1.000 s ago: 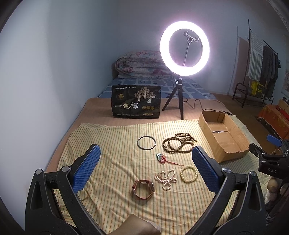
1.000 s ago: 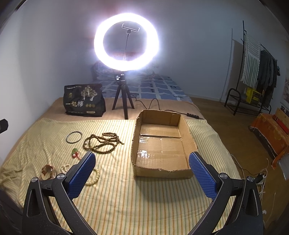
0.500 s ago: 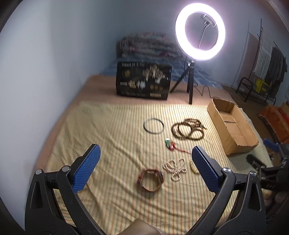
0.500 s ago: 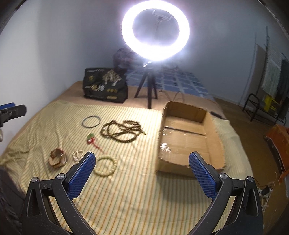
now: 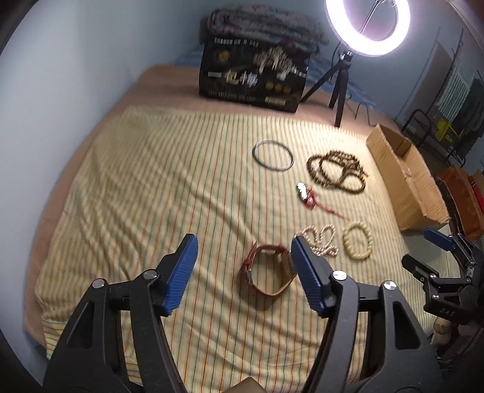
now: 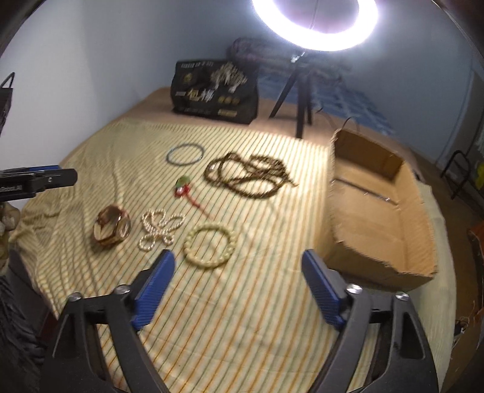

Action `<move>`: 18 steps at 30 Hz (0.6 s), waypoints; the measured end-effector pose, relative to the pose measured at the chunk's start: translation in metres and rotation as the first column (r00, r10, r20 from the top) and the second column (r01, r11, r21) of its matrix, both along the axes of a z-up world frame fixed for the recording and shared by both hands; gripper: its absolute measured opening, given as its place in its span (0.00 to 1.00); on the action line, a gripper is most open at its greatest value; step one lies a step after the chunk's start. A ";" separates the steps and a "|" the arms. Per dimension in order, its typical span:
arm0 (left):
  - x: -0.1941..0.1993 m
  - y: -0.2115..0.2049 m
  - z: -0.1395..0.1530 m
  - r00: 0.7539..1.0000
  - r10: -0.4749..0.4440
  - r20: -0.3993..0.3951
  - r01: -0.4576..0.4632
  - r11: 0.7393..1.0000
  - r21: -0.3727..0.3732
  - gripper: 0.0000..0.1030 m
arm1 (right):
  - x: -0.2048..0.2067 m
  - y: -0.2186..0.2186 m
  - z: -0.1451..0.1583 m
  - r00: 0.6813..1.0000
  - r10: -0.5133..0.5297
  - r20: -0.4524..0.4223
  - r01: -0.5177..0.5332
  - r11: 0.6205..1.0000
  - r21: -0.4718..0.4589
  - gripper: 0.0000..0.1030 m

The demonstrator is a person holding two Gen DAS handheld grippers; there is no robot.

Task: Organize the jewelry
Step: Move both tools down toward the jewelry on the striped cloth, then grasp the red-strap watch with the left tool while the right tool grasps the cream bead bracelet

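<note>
Jewelry lies on a striped yellow cloth. A brown leather watch lies just beyond my open, empty left gripper. Beside it are a pearl strand, a pale bead bracelet, a red-and-green charm, a dark bead necklace and a metal bangle. My right gripper is open and empty, just short of the pale bead bracelet. The watch, the pearl strand and the dark bead necklace also show in the right wrist view.
An open cardboard box sits at the right of the cloth; it also shows in the left wrist view. A black printed bag and a lit ring light on a tripod stand at the back. A wall runs along the left.
Both grippers have moved forward and down towards the jewelry. The left gripper's jaws have narrowed and now frame the watch. The right gripper has swung left towards the pale bracelet.
</note>
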State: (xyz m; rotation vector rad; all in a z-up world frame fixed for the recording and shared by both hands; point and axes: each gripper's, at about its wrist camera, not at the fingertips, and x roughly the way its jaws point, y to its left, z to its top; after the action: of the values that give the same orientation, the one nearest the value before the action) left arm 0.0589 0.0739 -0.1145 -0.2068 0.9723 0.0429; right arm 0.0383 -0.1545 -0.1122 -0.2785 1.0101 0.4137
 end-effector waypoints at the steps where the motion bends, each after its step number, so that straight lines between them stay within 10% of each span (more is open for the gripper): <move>1: 0.001 -0.001 -0.004 1.000 -0.002 -0.014 0.002 1.000 -0.005 0.61 | 0.002 0.002 -0.005 1.000 0.006 -0.022 -0.006 1.000 0.000 0.76; 18: 0.023 0.004 -0.054 0.986 -0.026 -0.165 0.009 0.995 -0.102 0.35 | 0.040 0.010 -0.056 0.986 -0.034 -0.164 0.032 0.999 -0.013 0.44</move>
State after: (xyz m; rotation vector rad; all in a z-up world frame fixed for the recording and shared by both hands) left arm 0.0819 0.0777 -0.1689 -0.2907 1.1443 -0.0055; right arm 0.0784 -0.1448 -0.1687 -0.2397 1.1768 0.4062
